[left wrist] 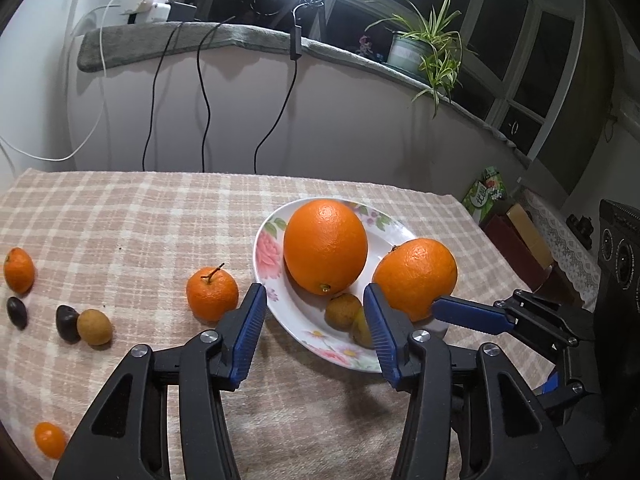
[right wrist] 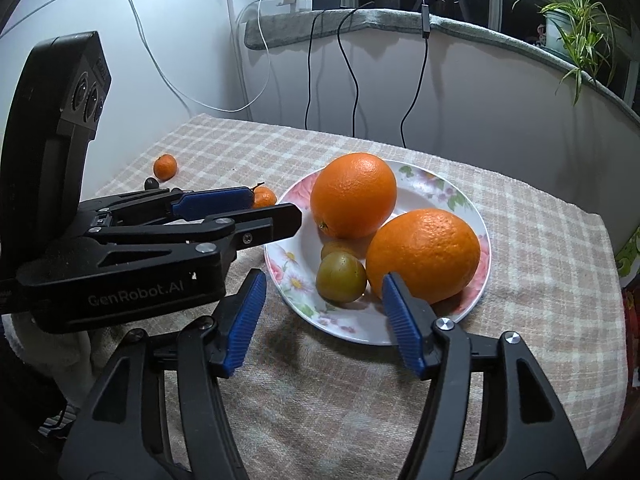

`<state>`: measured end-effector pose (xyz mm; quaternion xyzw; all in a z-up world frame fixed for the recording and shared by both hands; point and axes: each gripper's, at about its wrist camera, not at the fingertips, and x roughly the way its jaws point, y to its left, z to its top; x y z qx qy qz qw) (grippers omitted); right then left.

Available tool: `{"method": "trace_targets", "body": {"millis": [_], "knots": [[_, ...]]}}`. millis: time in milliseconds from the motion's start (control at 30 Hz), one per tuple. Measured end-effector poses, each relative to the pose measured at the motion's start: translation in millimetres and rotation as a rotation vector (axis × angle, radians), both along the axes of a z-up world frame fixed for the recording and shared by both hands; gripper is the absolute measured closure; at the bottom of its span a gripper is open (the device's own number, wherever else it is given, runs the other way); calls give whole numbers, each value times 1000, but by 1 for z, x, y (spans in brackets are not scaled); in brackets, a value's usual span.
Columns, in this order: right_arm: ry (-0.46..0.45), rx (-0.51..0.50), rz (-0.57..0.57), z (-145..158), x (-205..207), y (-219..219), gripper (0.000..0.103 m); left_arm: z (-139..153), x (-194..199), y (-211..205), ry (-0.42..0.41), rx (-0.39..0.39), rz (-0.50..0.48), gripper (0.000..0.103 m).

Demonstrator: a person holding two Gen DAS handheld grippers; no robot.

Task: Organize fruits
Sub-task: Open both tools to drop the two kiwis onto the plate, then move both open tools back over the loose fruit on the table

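Two big oranges and two small greenish-brown fruits on the flowered plate, itself on the checked cloth of the bench.

Left gripper low over the plate's near rim: left finger over the rim beside the stemmed mandarin, right finger in front of the small fruits, close to or touching the nearer orange. Fingers released, roughly half apart, nothing pressed between the pads; bare plate in the gap.

Right gripper likewise released, fingers about half apart, holding nothing. Greenish fruit just ahead of the gap; right fingertip in front of the nearer orange's lower edge, contact not clear. Left fingertip over cloth, off the plate.

Far orange slightly egg-shaped, long axis upright with a lean, stem scar low toward the camera. Nearer orange rounder, stem nub at upper left in the left wrist view. Mandarin's stem up.

Left on the cloth, well apart: another mandarin, two dark fruits, a tan one, a small orange one.
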<state>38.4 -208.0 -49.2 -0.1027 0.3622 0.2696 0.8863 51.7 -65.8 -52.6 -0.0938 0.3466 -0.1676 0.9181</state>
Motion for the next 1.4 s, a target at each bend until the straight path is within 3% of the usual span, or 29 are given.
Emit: {"method": "trace_targets", "body": {"millis": [667, 1400], "knots": [[2, 20, 46, 9, 3, 11, 38, 11, -17, 19, -33, 22, 56, 54], [69, 95, 254, 14, 19, 93, 39, -5, -77, 115, 20, 63, 335, 54]]}}
